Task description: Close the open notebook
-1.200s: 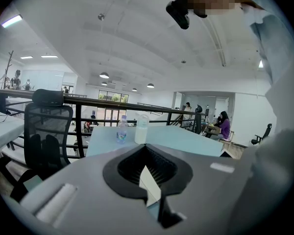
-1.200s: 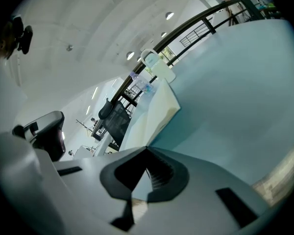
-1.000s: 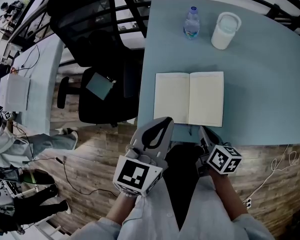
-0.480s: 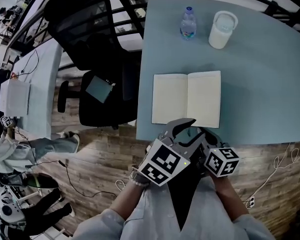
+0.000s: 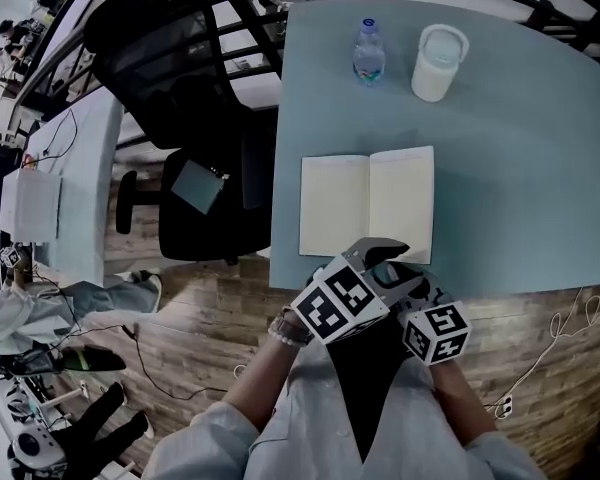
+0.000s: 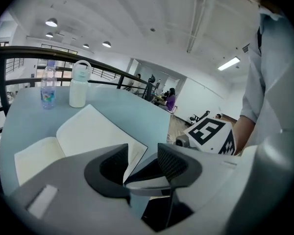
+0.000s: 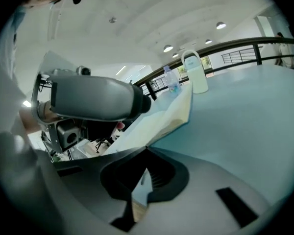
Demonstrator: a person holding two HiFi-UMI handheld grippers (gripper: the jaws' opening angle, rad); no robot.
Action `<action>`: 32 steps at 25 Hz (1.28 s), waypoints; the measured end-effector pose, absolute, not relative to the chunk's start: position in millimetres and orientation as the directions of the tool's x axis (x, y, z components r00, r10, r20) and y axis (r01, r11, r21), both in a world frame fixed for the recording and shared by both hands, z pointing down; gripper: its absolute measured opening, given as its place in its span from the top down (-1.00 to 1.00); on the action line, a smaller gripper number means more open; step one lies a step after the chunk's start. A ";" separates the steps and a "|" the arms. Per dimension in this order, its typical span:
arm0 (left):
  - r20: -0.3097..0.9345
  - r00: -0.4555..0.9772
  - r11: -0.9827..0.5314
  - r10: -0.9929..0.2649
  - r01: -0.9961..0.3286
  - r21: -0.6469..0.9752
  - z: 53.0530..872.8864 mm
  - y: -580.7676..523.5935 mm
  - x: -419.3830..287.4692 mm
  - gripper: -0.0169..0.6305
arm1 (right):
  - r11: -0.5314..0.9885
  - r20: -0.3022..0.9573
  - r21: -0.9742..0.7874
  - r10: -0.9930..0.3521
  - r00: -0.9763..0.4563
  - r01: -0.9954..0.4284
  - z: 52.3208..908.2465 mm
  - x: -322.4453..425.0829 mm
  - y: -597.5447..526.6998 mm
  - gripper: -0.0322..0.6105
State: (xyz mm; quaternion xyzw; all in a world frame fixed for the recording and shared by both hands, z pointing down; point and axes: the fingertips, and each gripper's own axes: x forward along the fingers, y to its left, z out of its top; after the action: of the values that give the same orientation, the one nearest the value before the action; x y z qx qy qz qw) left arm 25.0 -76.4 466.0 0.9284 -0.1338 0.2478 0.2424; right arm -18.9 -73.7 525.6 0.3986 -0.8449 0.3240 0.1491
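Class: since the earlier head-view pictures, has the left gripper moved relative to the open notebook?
Yes. The left gripper has swung right, from beside the near-left corner of the notebook to its near edge; its jaws have just been opening, gripping nothing.

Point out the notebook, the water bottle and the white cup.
notebook (image 5: pixel 334 206): head view, middle of its left page.
water bottle (image 5: pixel 368 58): head view, middle of its body.
white cup (image 5: pixel 432 76): head view, its side below the lid.
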 end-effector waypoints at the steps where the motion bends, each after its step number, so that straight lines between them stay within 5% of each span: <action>1: 0.527 0.842 -0.849 -0.115 -0.359 0.388 468.1 -75.8 27.8 0.43 | 0.488 0.509 -0.415 -0.574 -0.641 -0.767 525.1 -19.5 -73.5 0.90; 32: 0.597 0.763 -0.859 -0.246 -0.457 0.230 482.0 -75.2 17.5 0.41 | 0.748 0.537 -0.101 -0.514 -0.669 -0.656 511.9 -37.8 -72.6 0.90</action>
State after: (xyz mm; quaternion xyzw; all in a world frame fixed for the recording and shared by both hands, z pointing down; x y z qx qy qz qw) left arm 17.5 -75.2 482.0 0.9207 -0.1910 0.2863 0.1841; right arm -37.8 -72.6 511.9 0.3244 -0.9019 0.1447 0.2458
